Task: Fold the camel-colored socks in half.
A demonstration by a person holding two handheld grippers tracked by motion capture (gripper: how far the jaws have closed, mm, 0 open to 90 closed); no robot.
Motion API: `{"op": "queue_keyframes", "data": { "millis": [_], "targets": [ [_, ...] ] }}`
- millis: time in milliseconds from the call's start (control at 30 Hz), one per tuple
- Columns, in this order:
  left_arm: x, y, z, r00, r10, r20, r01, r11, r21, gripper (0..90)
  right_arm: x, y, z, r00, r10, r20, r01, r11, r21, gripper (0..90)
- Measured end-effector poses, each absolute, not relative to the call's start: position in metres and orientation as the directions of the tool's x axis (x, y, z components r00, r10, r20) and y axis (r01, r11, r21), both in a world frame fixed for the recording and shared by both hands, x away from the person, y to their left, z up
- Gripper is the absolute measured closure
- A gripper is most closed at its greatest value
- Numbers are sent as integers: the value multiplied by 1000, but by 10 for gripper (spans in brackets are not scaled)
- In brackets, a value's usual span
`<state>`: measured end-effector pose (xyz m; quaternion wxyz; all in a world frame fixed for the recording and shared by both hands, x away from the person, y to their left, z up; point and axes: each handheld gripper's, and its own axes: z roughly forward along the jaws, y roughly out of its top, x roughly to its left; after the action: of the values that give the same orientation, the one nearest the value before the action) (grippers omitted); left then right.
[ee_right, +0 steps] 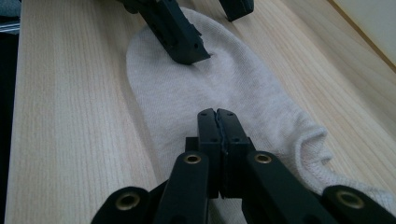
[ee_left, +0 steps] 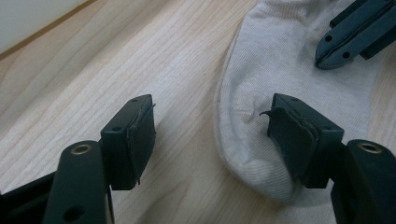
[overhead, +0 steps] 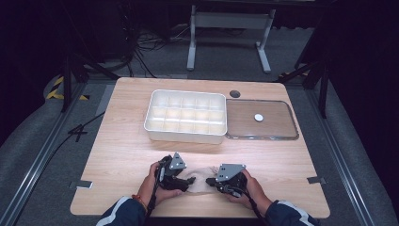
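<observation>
Two grippers: met over one sock at the near edge of the bench (overhead: 117, 141).
Right gripper (ee_right: 217, 113): jaws together, tips resting on the sock's middle; whether a pinch of fabric sat between them could not be told.
Left gripper (ee_left: 210, 126): jaws apart, straddling the rounded toe end, one pad on bare wood, the other on the fabric.
Sock (ee_right: 187, 98): pale, low-cut, lying flat near the bench's front edge, between both grippers, cuff opening toward the right gripper's side.
Step in hand: judged as pinning the middle while taking hold of the toe, likely for a fold.
Risk, grip: left jaws closing with one pad off the fabric could nip only the edge, so the toe slips free on lifting.
Risk, drag: right tips pressing without a real hold could let the sock slide or bunch when the left pulls.
Risk, clash: the two grippers close together could knock tips.
Farther off: white compartment tray (overhead: 186, 115), cells empty, just beside a clear lid (overhead: 277, 125) bearing a small white disc (overhead: 259, 117), well apart from the sock.
</observation>
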<state>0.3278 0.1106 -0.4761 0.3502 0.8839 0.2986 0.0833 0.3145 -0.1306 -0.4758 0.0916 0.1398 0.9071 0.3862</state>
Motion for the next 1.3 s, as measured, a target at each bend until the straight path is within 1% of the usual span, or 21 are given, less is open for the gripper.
{"op": "queue_keyframes", "data": {
  "millis": [133,167,267,400,433,467,500,533,567,700,833,1067,1300],
  "targets": [
    [328,109,-474,814,579,-53,466,-596,654,341,315,-130,-476,-942,328,-68,180,666,724,900],
    [328,109,-473,815,576,-53,468,-602,647,361,315,-130,-476,-942,328,-68,180,667,723,900],
    [329,110,-470,818,572,-57,474,-615,630,442,316,-129,-476,-941,335,-53,193,656,730,900],
    [333,114,-468,820,569,-61,479,-623,619,526,314,-122,-476,-939,332,-96,164,673,721,900],
    [333,114,-468,820,569,-61,479,-623,619,569,314,-122,-476,-939,332,-96,164,673,721,900],
    [334,114,-468,827,558,-70,474,-625,620,569,315,-120,-476,-938,331,-99,163,675,719,900],
    [333,115,-469,838,540,-78,461,-624,631,630,316,-119,-476,-938,331,-103,160,677,719,900],
    [333,115,-469,837,541,-80,462,-621,633,661,316,-119,-476,-940,328,-96,162,675,720,900],
    [333,115,-469,837,541,-81,462,-620,634,669,317,-118,-476,-938,332,-97,164,675,720,900],
    [333,117,-470,834,539,-118,477,-596,646,757,318,-119,-476,-939,333,-88,171,672,721,900],
    [333,118,-470,828,547,-120,483,-589,648,837,321,-118,-476,-939,336,-74,183,670,719,900],
    [332,121,-468,821,561,-105,478,-574,665,846,323,-115,-475,-938,340,-69,191,673,715,900],
    [332,127,-460,813,568,-127,479,-529,701,848,327,-108,-474,-934,348,-73,197,676,710,900]
  ]
}}
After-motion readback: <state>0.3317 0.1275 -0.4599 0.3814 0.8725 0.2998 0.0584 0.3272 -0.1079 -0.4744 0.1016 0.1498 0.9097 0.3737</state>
